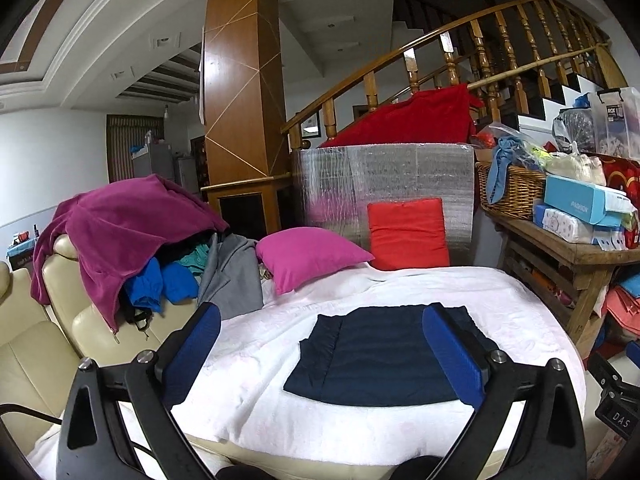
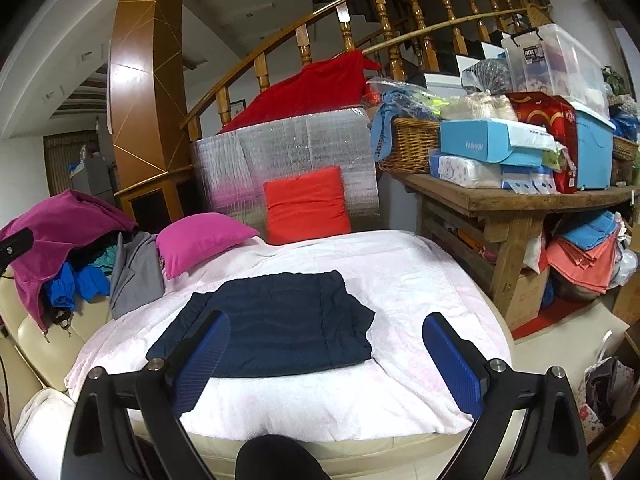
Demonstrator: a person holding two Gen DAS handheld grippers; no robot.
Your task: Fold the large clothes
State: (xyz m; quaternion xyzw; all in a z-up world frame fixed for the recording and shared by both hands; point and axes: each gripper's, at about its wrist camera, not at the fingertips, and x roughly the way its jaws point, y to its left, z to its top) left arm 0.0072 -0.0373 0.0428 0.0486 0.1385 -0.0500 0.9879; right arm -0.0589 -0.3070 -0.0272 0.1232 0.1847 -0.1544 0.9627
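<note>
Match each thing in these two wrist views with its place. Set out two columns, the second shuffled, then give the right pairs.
Things
1. folded navy garment
2. magenta pillow
3. wicker basket
4. purple fleece

Places
A. on the wooden table
B. draped over the cream sofa
C. flat on the white blanket, in front of both open grippers
D. beside the red cushion, at the blanket's far edge

Pairs: 1-C, 2-D, 3-A, 4-B

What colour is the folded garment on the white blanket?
Dark navy blue; the folded garment shows best in the right wrist view.
</note>
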